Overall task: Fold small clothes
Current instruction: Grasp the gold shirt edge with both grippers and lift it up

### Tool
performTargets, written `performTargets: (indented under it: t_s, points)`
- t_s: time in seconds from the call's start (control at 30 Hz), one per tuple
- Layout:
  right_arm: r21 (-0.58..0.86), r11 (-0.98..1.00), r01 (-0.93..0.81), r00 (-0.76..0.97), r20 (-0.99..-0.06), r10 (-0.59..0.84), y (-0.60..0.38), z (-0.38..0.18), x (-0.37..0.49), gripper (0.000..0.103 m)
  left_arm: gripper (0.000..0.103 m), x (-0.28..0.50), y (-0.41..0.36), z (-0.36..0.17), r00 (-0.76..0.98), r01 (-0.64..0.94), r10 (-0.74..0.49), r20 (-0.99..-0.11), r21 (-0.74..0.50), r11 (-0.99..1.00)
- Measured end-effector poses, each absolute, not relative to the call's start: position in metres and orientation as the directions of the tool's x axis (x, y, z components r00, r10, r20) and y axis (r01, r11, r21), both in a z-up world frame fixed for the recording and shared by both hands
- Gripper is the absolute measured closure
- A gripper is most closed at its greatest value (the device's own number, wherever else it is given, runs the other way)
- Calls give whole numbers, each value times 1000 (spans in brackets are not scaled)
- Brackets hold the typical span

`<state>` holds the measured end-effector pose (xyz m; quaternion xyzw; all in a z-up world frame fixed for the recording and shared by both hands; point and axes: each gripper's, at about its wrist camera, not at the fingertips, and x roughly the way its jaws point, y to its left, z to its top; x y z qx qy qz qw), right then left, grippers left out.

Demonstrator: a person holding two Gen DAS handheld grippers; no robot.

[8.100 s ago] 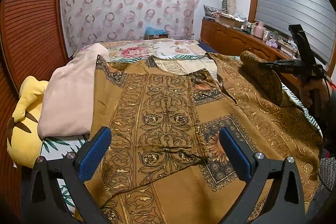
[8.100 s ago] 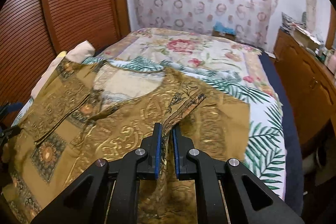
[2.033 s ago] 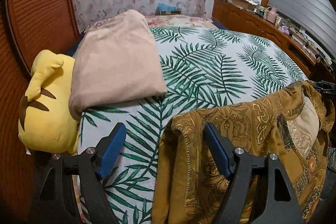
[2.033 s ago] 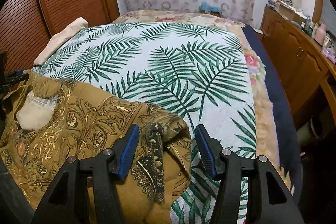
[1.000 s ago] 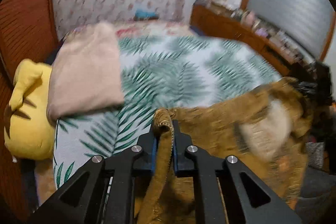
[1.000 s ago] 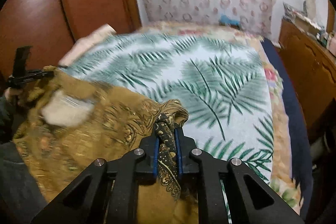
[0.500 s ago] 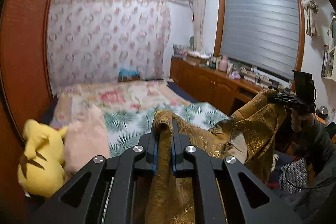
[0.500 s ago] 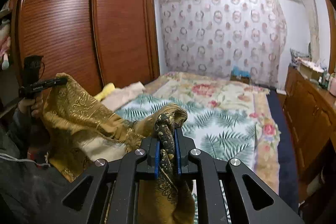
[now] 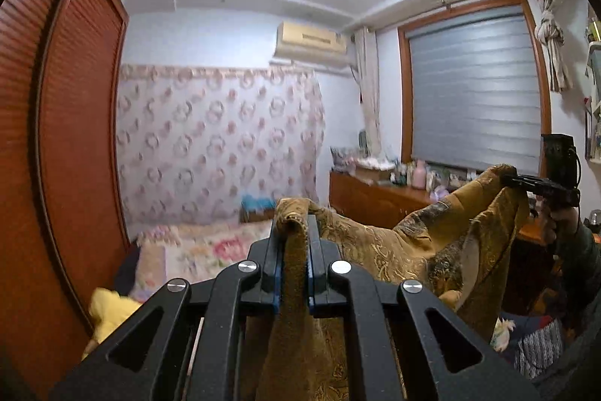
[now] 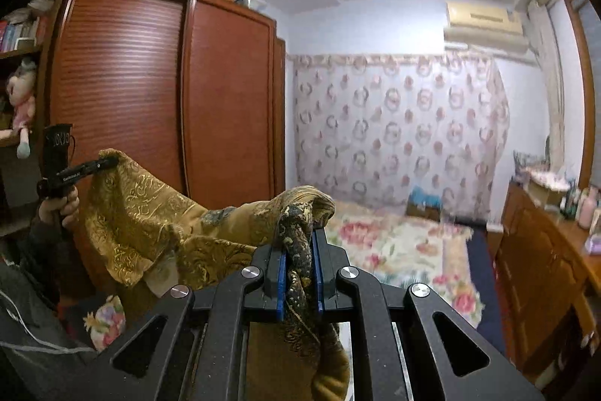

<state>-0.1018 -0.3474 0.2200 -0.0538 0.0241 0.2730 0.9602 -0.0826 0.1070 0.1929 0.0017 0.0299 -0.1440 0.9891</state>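
Note:
A gold-brown patterned garment (image 9: 379, 243) hangs in the air, stretched between both grippers, high above the bed. My left gripper (image 9: 295, 224) is shut on one bunched corner, and the cloth drapes down between its blue pads. My right gripper (image 10: 298, 232) is shut on the other corner, where a darker patterned strip shows. In the left wrist view the right gripper (image 9: 505, 177) shows far right, pinching the cloth. In the right wrist view the left gripper (image 10: 112, 160) shows far left in a hand. The garment's (image 10: 150, 213) lower part is hidden behind the gripper bodies.
The bed (image 10: 394, 250) with a floral cover lies below and ahead. A wooden wardrobe (image 10: 150, 100) stands on the left and a cluttered dresser (image 9: 375, 190) on the right under the window. A yellow plush toy (image 9: 105, 310) sits at the bed's left edge.
Both grippers have risen with the garment, lifting it off the bed into the air. The views have tilted up from the bed to the walls and ceiling.

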Motion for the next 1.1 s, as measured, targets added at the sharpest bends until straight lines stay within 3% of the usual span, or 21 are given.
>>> performTargets:
  t_s: [0.27, 0.47, 0.5, 0.7, 1.0, 1.1]
  points:
    - [-192, 875, -445, 889, 18, 457, -337, 263, -128, 92, 93, -103, 117, 247, 972, 218, -223, 78, 70, 973]
    - [-239, 891, -387, 909, 65, 412, -321, 278, -126, 92, 93, -88, 114, 260, 974, 193, -202, 102, 95, 977]
    - [-242, 893, -378, 913, 63, 404, -314, 259, -125, 92, 93, -81, 113, 257, 976, 187, -196, 96, 99, 977]
    - [-211, 917, -338, 940, -39, 338, -301, 227, -54, 92, 93, -3, 105, 220, 985, 170, -169, -24, 98, 981]
    - [-122, 935, -334, 907, -310, 284, -300, 94, 126, 92, 93, 167, 98, 87, 932, 183, -161, -325, 37, 982]
    - [-107, 939, -328, 881, -395, 263, -294, 58, 176, 92, 93, 195, 87, 60, 911, 174, -143, -386, 46, 984]
